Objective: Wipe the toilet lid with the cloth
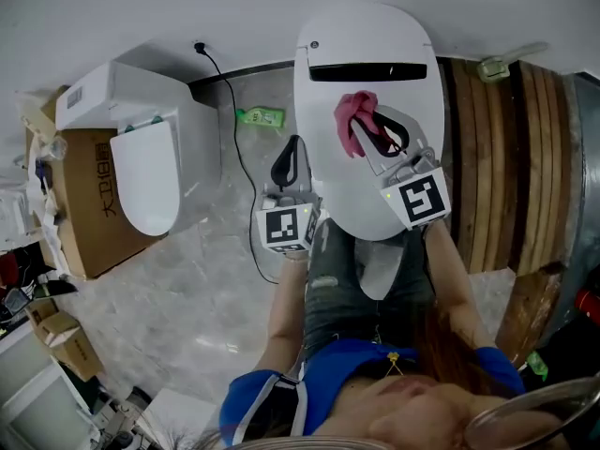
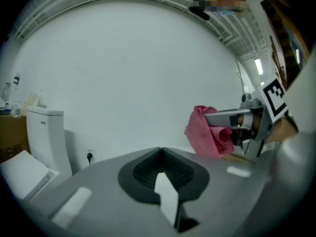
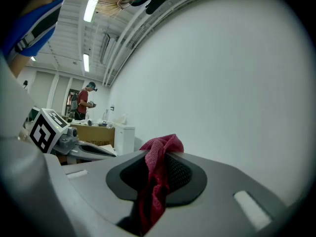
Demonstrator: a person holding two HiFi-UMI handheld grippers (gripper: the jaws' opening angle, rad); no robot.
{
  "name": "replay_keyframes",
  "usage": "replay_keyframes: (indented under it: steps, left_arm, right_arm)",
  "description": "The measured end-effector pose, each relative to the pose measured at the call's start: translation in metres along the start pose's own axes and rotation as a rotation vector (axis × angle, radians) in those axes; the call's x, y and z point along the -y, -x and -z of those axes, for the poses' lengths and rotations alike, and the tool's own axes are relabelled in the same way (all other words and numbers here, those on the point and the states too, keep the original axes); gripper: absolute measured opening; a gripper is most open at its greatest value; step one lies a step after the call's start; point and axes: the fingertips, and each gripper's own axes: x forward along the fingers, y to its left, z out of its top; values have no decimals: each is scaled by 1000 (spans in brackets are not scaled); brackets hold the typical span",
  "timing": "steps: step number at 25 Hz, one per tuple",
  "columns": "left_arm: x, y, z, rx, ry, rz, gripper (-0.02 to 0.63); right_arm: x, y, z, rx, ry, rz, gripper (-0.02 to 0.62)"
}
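Holding the cloth (image 1: 352, 125) pinched between its closed jaws, my right gripper (image 1: 367, 117) hangs over the far half of the toilet lid (image 1: 323, 92), close to the lid's middle line. I cannot tell whether the cloth touches the lid. The lid's long axis runs from the person toward the wall, and this gripper points nearly along it. My left gripper (image 1: 289, 162) is closed on nothing, just beside the lid's left edge. The right one is nearer, so I judge it should press down and then sweep along this axis.
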Motion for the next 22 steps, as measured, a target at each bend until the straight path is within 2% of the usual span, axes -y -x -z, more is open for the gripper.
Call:
replay_keyframes:
  steps: [4,7,10,14,19,22]
  left_arm:
    - [-10,-12,48,49,-67,-14,3]
    - [-14,-15,71,101,-123,-9,3]
    - [-15,-12,98,122,-170,5,3]
    - [-21,-7,128,191,-157,17,3]
    - [-22,10,142,235,-158,32,3]
    - [-22,17,141,224,-168,32,3]
  right_arm:
    - [-17,-33,51,35,45,-75,75]
    - [-29,-58,80,50,132,-112,77]
    - [-43,-76,105,58,233,-106,75]
    - [-56,-88,133,50,318,-79,75]
    - [-77,-105,148,-8,562,-14,74]
    - [-84,-119,161,-76,566,-34,74]
